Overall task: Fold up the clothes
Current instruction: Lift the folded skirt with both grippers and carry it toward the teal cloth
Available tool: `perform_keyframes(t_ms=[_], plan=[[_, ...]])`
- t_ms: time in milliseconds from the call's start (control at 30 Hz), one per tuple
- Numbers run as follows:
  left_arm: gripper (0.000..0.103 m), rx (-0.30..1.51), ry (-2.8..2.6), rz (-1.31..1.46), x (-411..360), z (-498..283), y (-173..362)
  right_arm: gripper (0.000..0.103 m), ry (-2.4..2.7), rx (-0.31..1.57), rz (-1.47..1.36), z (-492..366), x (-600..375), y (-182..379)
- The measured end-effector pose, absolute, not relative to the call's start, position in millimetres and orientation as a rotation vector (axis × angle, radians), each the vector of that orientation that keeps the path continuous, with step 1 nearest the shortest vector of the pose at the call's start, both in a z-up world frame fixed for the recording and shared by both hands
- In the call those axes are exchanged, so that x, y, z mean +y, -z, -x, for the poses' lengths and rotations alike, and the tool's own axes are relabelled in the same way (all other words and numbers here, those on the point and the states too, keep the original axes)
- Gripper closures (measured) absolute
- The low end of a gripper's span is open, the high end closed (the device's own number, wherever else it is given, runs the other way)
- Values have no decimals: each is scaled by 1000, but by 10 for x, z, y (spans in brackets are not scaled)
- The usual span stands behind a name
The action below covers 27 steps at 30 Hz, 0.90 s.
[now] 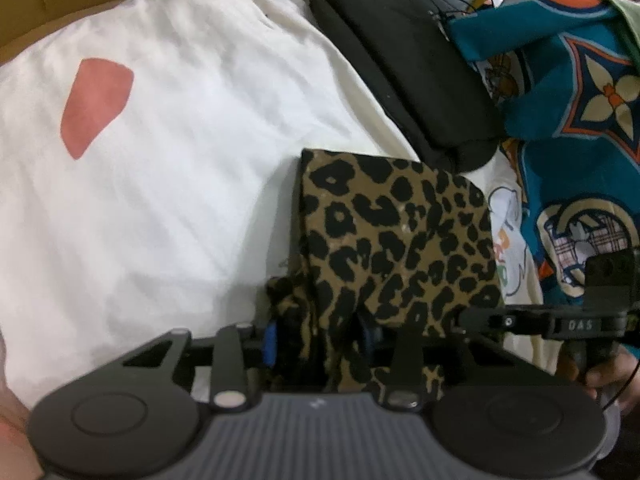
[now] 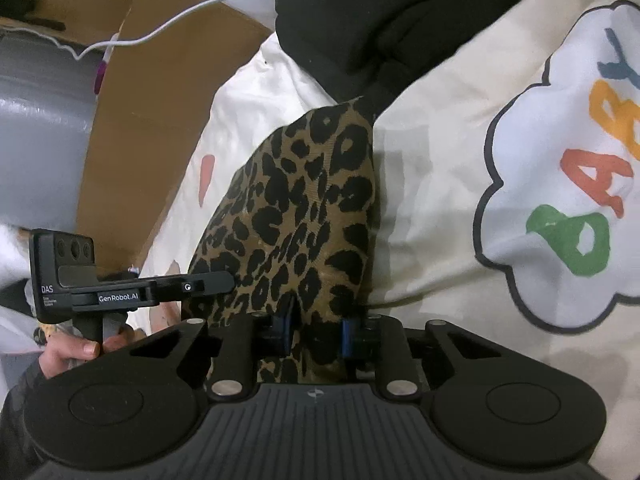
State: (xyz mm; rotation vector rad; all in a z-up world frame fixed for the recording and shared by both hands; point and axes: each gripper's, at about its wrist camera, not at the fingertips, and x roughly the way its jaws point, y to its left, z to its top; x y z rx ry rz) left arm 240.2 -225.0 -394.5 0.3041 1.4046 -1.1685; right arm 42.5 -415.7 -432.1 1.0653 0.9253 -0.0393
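Observation:
A leopard-print garment (image 1: 396, 236) lies folded into a narrow strip on pale bedding, and each gripper pinches its near end. In the left wrist view my left gripper (image 1: 320, 340) is shut on the cloth, which bunches between the blue pads. My right gripper's finger (image 1: 500, 320) comes in from the right onto the same edge. In the right wrist view my right gripper (image 2: 316, 332) is shut on the leopard garment (image 2: 304, 208), and the left gripper (image 2: 192, 286) comes in from the left, held by a hand (image 2: 76, 348).
White bedding (image 1: 168, 184) with a pink patch spreads to the left. A folded black garment (image 1: 404, 76) lies just beyond the leopard piece, beside a teal patterned cloth (image 1: 568, 92). To the right is a cream blanket's "BABY" cloud print (image 2: 568, 184). Cardboard (image 2: 152, 120) and a white cable (image 2: 180, 20) are far left.

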Motion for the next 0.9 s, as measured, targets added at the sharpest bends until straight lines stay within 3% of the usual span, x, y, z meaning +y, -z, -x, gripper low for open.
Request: perform_keyframes(t_ms=[67, 167, 267, 333, 400, 500, 600, 900], plan=[[53, 1415, 1164, -352, -2316, -2371, 3957, 77, 53, 932, -1059, -438, -4134, 4301], [37, 1463, 1169, -378, -2421, -2367, 4048, 64, 75, 942, -1050, -457, -4098, 4270], [32, 1486, 1182, -325, -2451, -2415, 4103, 65, 68, 968, -1067, -514, -4114, 4364], [37, 1485, 1176, -305, -2432, -2439, 4109, 65, 59, 971, -1102, -526, -4132, 4433], [50, 1476, 1163, -298, -2403, -2452, 4103, 76, 43, 972, -1101, -536, -4119, 4446], [62, 1456, 1137, -299, -2375, -2410, 4031, 85, 37, 980, -1089, -540, -4101, 4428], [68, 1435, 1110, -300, -2347, -2369, 3959, 95, 35, 991, -1051, -557, -4076, 4336], [74, 1362, 975, -352, -2318, -2076, 3538, 98, 36, 1009, -982, -533, -3956, 4026]])
